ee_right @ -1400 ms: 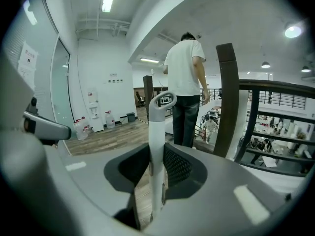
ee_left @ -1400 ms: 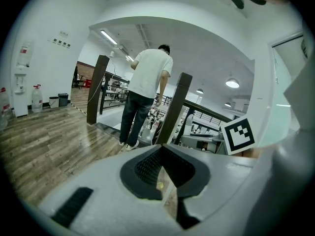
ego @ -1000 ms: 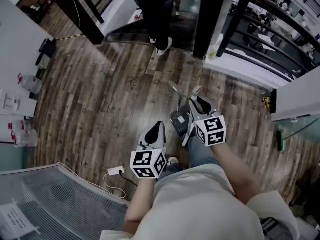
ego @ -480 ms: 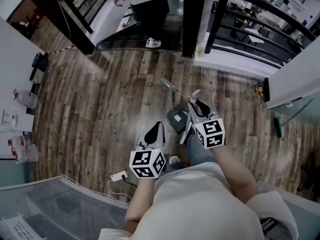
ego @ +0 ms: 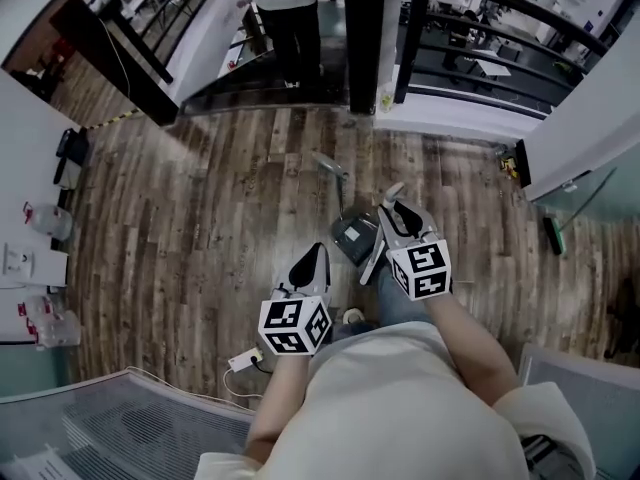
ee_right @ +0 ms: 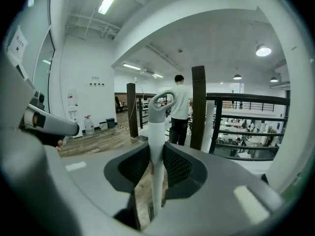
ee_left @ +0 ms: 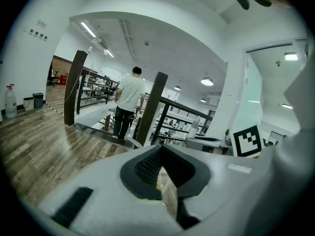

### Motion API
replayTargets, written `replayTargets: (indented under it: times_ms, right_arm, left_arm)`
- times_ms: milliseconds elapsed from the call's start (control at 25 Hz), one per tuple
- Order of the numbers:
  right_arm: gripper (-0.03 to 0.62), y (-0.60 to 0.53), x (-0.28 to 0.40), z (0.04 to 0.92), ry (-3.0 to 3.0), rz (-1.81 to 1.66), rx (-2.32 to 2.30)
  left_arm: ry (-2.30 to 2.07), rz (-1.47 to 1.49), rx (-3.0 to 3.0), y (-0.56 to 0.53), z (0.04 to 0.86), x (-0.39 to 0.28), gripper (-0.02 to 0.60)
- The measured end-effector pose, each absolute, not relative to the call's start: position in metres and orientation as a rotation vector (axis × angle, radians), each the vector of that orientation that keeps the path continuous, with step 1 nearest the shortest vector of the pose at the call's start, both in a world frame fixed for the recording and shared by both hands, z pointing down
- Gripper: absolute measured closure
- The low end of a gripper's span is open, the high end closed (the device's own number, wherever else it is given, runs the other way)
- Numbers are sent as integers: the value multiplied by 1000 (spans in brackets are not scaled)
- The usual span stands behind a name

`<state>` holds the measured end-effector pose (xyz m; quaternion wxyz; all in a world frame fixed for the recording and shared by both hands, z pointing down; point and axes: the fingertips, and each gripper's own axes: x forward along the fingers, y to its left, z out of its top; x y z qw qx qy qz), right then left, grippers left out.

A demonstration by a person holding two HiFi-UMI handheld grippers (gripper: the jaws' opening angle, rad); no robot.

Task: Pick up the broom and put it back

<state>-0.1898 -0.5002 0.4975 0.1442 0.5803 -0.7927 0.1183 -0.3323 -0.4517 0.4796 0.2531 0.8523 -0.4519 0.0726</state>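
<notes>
The broom has a pale grey handle with a loop at its top (ee_right: 161, 102). My right gripper (ee_right: 157, 149) is shut on that handle, its dark pads pressing both sides. In the head view the handle top (ego: 330, 165) points away over the wooden floor. The dark head (ego: 355, 238) hangs just left of my right gripper (ego: 392, 198). My left gripper (ego: 318, 253) is lower and to the left, apart from the broom. Its fingertips meet and it holds nothing. In the left gripper view, only floor shows behind my left gripper (ee_left: 161, 149).
A person (ego: 285, 8) stands at the back beside a dark pillar (ego: 362, 38) and black railings. A white power strip with its cable (ego: 243, 360) lies by my feet. A green-headed tool (ego: 552, 236) lies at the right, bottles (ego: 45, 223) at the left wall, a grey mesh panel (ego: 120, 418) below left.
Both grippers and the broom have moved on across the floor toward the pillar. The right grip is unchanged. The person at the back has stepped farther away.
</notes>
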Motion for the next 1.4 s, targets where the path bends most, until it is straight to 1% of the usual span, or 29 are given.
replayTargets:
  times_ms: [760,1400]
  right_arm:
    - [496,-450,-175,485,-2209,360,1824]
    - [496,-431,-172,478,-2244,377,1771]
  left_arm:
    - [-1093,220,2409,-426,472,-324,576]
    - [-1088,222,2434,-423,466,-304,578]
